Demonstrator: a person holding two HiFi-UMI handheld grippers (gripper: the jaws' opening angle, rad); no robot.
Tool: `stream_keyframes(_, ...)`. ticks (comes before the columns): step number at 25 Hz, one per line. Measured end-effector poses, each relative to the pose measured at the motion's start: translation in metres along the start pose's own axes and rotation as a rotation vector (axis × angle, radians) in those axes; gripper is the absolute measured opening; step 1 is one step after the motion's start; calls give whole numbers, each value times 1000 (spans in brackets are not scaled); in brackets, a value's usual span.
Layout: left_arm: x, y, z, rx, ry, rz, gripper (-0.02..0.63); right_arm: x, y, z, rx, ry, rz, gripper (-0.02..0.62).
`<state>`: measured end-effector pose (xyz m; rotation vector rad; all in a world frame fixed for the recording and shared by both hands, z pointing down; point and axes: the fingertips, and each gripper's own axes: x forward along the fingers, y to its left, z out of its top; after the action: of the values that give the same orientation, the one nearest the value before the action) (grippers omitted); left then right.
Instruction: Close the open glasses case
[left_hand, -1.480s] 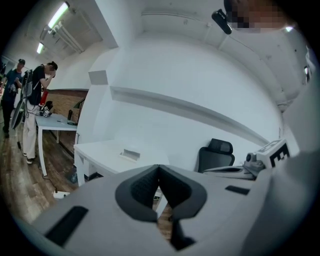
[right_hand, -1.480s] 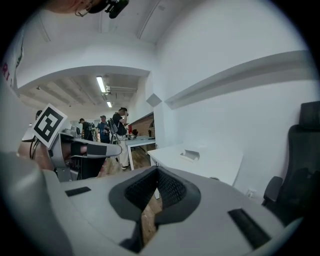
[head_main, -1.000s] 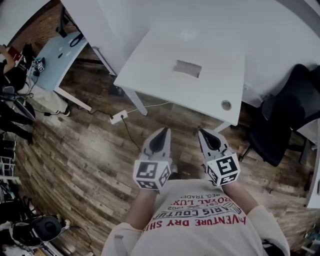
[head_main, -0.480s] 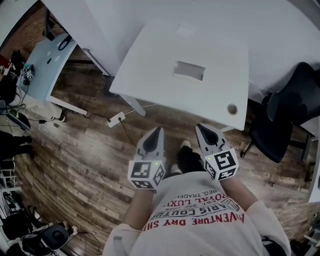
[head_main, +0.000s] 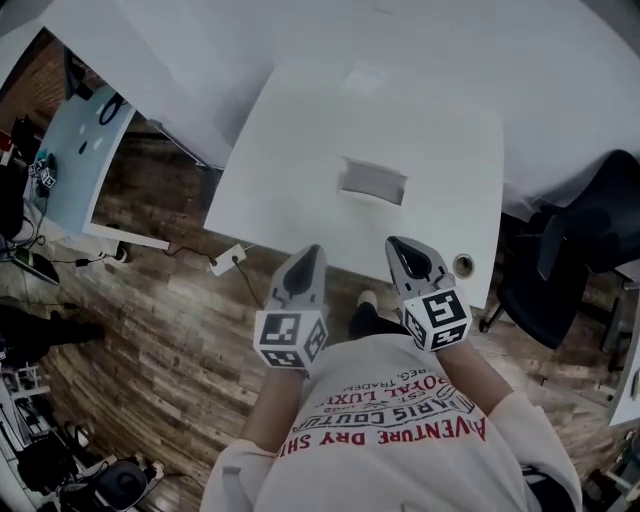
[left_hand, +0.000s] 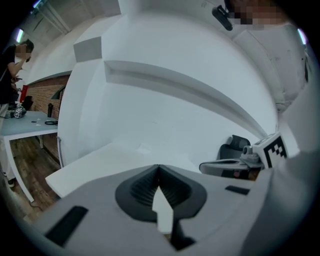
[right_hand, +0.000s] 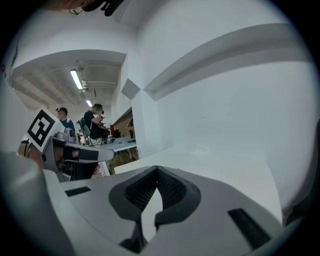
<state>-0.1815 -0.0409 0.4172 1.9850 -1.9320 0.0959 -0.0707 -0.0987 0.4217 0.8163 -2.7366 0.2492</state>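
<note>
The left tongs are pinched together with nothing between them, their tips meeting in the left gripper view. The right tongs are likewise closed and empty. Both hover side by side at the near edge of the white tabletop, pointing across it. The grey glasses case lies near the middle of the tabletop, well apart from both; its lid is too small to judge. A round cable hole sits at the tabletop's near right corner, a black chair stands off its right side, and wooden floor lies to its left.
</note>
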Motion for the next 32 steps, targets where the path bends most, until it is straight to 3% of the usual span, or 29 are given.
stream_keyframes(8,88,18,5,-35,73,-12,5,55,-62,8,25,49,-11,12)
stream_keyframes(15,144,28,-15,-23,192,-74,5,76,-105,-6,96,105,-109,12)
stream_keyframes(25,195,50,-77,34,432,-219,5,97,-130,-37,185,189,-281,12)
stream_keyframes(32,219,61,-109,34,528,-272,5,112,-139,-57,202,249,-349,12)
